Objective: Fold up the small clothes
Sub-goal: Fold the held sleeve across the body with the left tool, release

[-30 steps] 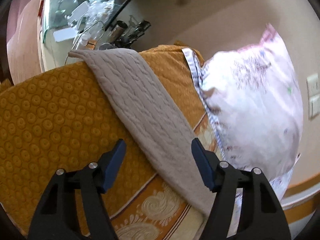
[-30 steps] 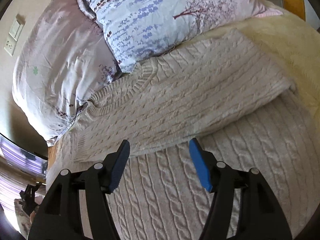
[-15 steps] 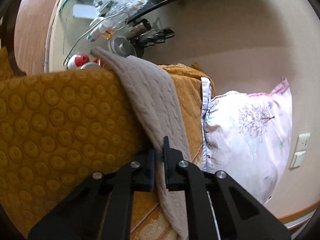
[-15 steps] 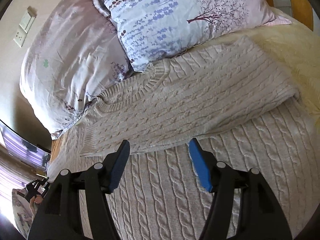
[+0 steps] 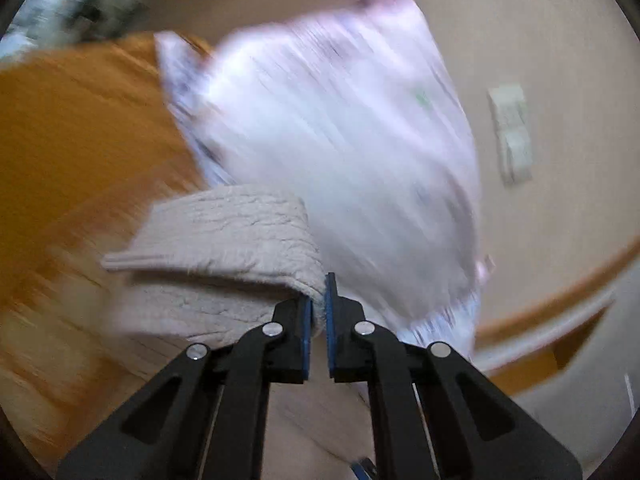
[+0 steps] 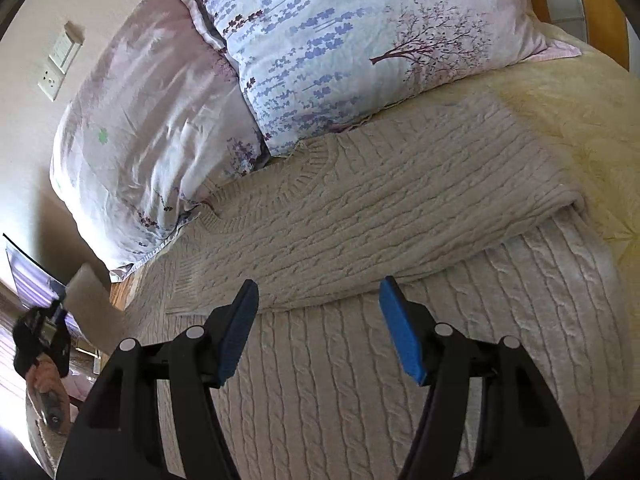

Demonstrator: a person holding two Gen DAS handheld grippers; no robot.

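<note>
A fold of the beige cable-knit sweater (image 5: 224, 240) is pinched between the nearly closed blue pads of the left gripper (image 5: 318, 320) at the lower centre of the left wrist view, and the raised knit is draped toward the left of the frame. Behind it, a blurred orange bedspread (image 5: 80, 128) fills the left side, and a pale floral pillow (image 5: 340, 140) fills the centre. A wall switch plate (image 5: 512, 132) is seen at the right.

In the right wrist view, the right gripper (image 6: 318, 328) is held with its jaws spread wide and nothing between them, above the sweater (image 6: 380, 220), which is spread across the middle and lower frame with one sleeve folded across the body. Two floral pillows (image 6: 340, 40) are propped at the top, touching the sweater's collar.
</note>
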